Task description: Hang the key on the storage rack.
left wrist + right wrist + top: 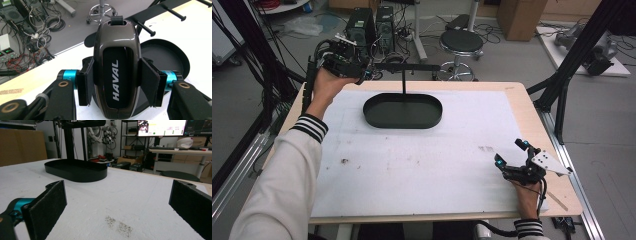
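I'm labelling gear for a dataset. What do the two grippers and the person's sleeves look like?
Both the left gripper and the right gripper are black, with teal-blue cylinders by the flat black-padded fingers. The right gripper carries a grey three-cornered plate and a black cable. The sleeves are white, with black-and-white striped cuffs.

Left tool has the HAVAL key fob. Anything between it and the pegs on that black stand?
Nothing visible. The key fob sits clamped in the left tool, raised beside the stand's crossbar; its pegs look bare and the oval tray below holds nothing.
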A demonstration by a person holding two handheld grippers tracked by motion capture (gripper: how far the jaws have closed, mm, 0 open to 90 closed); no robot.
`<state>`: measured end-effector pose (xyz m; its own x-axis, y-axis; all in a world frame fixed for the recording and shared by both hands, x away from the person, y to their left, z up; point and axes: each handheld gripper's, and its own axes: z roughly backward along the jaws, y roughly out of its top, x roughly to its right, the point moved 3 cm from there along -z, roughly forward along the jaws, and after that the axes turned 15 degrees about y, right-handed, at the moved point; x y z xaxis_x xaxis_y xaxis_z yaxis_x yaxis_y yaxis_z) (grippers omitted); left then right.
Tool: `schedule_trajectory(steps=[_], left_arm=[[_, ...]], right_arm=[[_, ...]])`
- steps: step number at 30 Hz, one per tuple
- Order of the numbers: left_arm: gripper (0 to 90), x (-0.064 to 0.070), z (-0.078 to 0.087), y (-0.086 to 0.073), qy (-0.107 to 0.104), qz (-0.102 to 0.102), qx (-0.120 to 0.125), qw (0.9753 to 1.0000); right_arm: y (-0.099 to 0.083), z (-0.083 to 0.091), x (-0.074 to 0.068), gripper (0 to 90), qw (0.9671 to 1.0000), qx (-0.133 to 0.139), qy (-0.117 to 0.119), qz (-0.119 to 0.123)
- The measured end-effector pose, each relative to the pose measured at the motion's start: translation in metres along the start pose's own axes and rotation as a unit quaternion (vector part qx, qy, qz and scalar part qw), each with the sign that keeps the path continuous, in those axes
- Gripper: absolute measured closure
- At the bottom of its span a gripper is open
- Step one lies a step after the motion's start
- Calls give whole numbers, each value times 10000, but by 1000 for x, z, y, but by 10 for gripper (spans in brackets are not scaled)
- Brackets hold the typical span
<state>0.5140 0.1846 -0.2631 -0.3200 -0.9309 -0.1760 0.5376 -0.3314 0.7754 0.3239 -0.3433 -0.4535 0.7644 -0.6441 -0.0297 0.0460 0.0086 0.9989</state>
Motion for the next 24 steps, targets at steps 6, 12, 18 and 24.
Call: schedule_trajectory(steps=[6,12,18,24], left_arm=[[486,-4,-1,-1,84,-14,7,10000],[485,-4,-6,-4,111,-58,-75,9999],[485,-5,-10,-12,143,-45,-113,9998],[486,-12,-11,-26,96,8,-167,9998]], right_arm=[[0,0,0,3,10000,0,-1,11],[0,0,0,3,10000,1,-6,12],[0,0,0,3,10000,2,-7,16],[0,0,0,3,10000,13,-3,11]])
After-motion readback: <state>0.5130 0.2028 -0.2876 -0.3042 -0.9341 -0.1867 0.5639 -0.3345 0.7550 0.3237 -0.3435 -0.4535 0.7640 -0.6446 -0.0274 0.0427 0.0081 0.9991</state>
